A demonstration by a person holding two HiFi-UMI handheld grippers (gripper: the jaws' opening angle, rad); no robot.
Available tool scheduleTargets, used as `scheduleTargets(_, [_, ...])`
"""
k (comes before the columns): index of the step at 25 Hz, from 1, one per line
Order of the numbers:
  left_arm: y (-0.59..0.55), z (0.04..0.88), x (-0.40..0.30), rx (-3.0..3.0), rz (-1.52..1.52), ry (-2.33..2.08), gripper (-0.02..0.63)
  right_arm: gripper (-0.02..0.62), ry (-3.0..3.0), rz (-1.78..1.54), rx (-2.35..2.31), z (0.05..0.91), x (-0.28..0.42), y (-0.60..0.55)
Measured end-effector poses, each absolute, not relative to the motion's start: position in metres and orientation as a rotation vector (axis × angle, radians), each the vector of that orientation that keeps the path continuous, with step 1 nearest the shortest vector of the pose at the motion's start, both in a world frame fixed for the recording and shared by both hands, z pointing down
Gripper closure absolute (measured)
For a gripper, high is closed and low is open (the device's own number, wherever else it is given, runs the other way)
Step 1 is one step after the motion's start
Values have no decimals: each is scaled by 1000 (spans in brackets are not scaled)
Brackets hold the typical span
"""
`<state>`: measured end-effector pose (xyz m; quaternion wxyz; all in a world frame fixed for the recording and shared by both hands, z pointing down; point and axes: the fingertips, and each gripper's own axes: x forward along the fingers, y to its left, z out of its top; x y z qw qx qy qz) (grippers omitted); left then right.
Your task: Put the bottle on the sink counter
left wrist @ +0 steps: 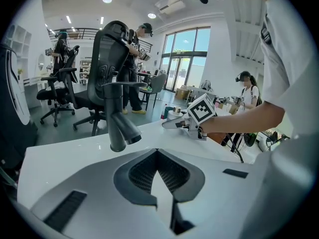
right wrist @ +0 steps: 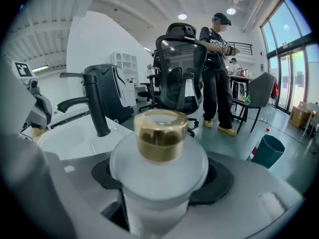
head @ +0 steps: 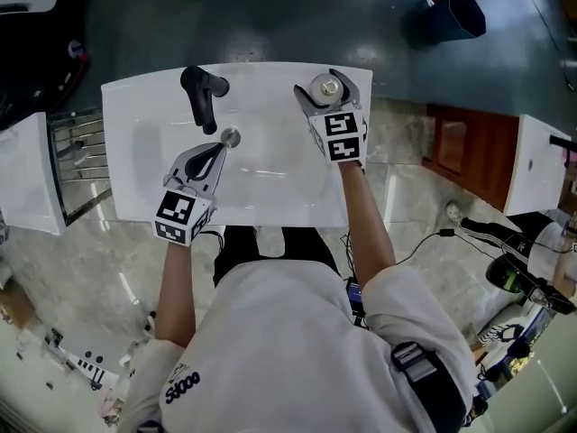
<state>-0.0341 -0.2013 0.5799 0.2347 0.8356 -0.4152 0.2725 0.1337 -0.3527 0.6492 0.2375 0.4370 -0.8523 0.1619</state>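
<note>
The bottle [head: 325,87] stands upright between the right gripper's [head: 330,97] jaws, which press on it from both sides, over the far right corner of the sink worktop [head: 126,106]. Whether it touches the worktop cannot be told. The faucet [head: 203,93] stands well to this gripper's left, at the worktop's far edge. The left gripper [head: 219,147], jaws together with nothing between them, hangs over the basin [head: 270,183], the drain [head: 231,136] just beyond its tips and the faucet farther ahead. A bin [head: 455,12] stands on the floor [head: 270,16] beyond the right gripper, to its right.
</note>
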Motion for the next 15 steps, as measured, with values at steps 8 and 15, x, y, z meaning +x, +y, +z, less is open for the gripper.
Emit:
scheduleTargets(8, [-199, 580, -36, 2292, 751, -1132, 601, 245, -2312, 400, 1191, 653, 128, -353])
scheduleTargets(15, [-196, 583, -41, 2275, 740, -1116, 601, 243, -2296, 354, 1212, 654, 127, -355])
